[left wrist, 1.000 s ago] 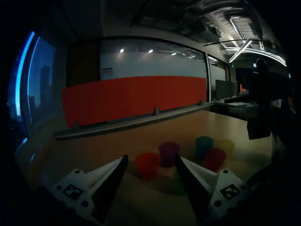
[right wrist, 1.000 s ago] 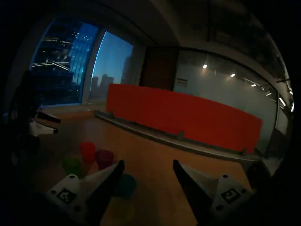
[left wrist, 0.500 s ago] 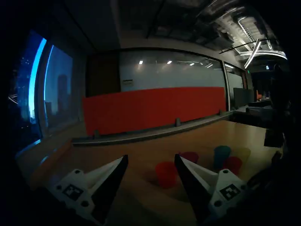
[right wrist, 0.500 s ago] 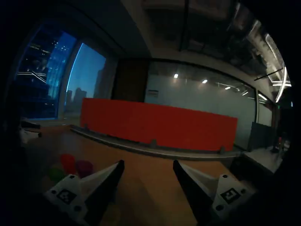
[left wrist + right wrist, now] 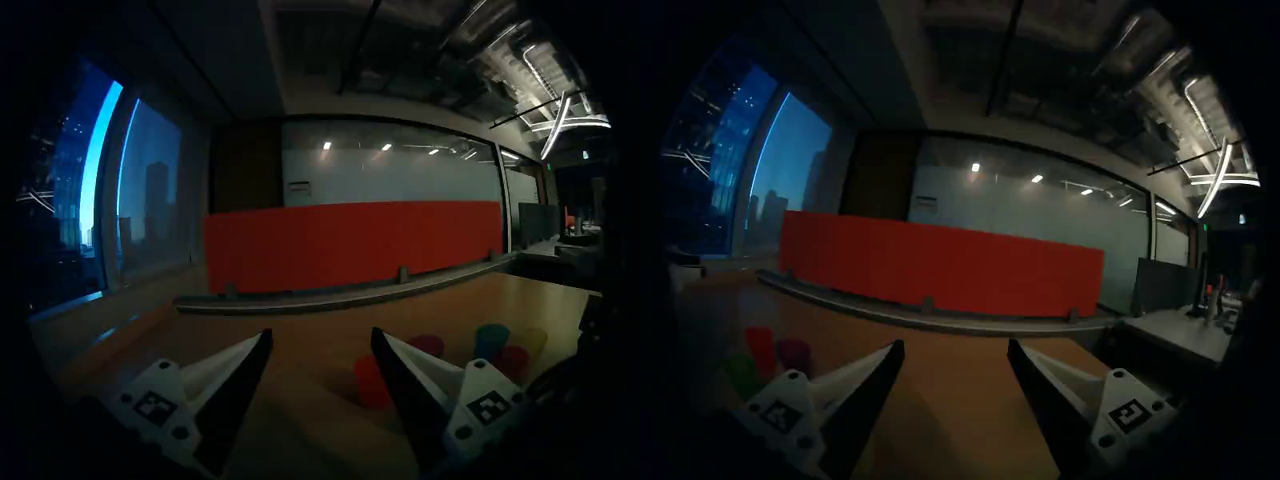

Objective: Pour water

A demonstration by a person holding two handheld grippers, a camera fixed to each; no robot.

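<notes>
Several plastic cups stand on a wooden table (image 5: 320, 344) in a dim room. In the left gripper view a red cup (image 5: 367, 382) sits just left of my right finger, with a purple cup (image 5: 428, 345), a teal cup (image 5: 490, 339), a darker red cup (image 5: 512, 358) and a yellow cup (image 5: 534, 339) beyond. My left gripper (image 5: 320, 352) is open, above the table, holding nothing. In the right gripper view a red cup (image 5: 761, 350), a purple cup (image 5: 794, 353) and a green cup (image 5: 742, 374) stand at the far left. My right gripper (image 5: 954, 364) is open and empty.
A long orange partition (image 5: 352, 240) with a grey rail (image 5: 336, 298) runs along the table's far edge. Tall windows (image 5: 96, 216) lie to the left, a glass wall (image 5: 1024, 216) behind. Desks (image 5: 1184, 332) stand at the right.
Both views have swung and tipped upward. The cups slid right and lower in the left gripper view, and left and lower in the right gripper view. Both grippers stayed open.
</notes>
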